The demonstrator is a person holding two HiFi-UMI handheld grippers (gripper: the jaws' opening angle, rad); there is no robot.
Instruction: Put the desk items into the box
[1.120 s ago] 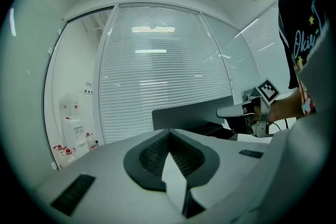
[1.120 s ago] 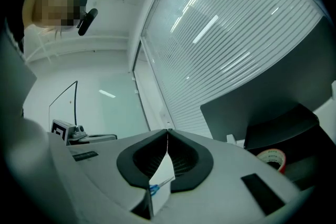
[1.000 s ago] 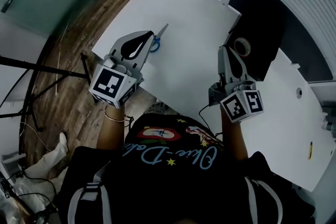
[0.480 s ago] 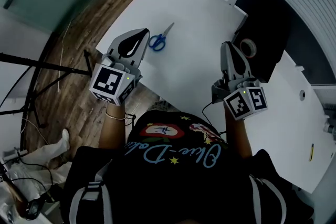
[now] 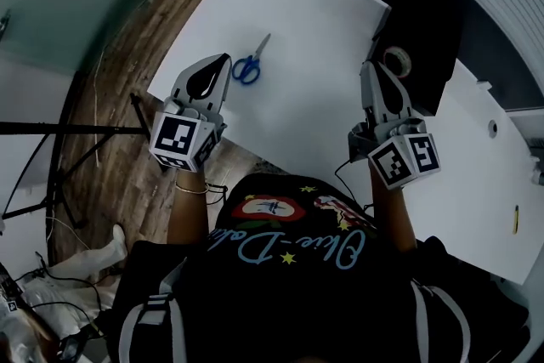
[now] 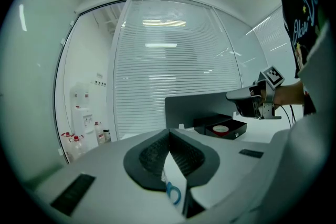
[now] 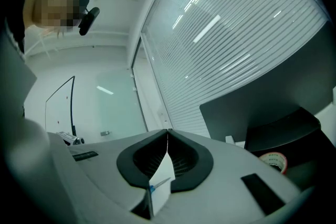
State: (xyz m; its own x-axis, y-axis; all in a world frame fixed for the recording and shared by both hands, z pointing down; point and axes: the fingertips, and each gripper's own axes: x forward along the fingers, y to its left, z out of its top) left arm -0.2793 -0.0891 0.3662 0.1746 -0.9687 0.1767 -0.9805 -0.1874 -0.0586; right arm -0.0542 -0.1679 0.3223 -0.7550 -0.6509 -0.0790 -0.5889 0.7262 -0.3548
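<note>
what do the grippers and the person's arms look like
The left gripper and right gripper are light grey wedges with black ribbed pads, each bearing a black-and-white marker cube. The person wears a black printed t-shirt and a left-wrist bracelet.

Black T-shirt (image 5: 280, 268) (cursive lettering, stars); grey left gripper (image 5: 225, 58), right gripper (image 5: 369, 64); bracelet (image 5: 190, 190).

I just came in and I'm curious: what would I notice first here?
Blue scissors lie alone on the white desk, just ahead of the left tongs. On the right a black box holds a tape, close by the right tongs. Both tongs are shut and empty.
</note>
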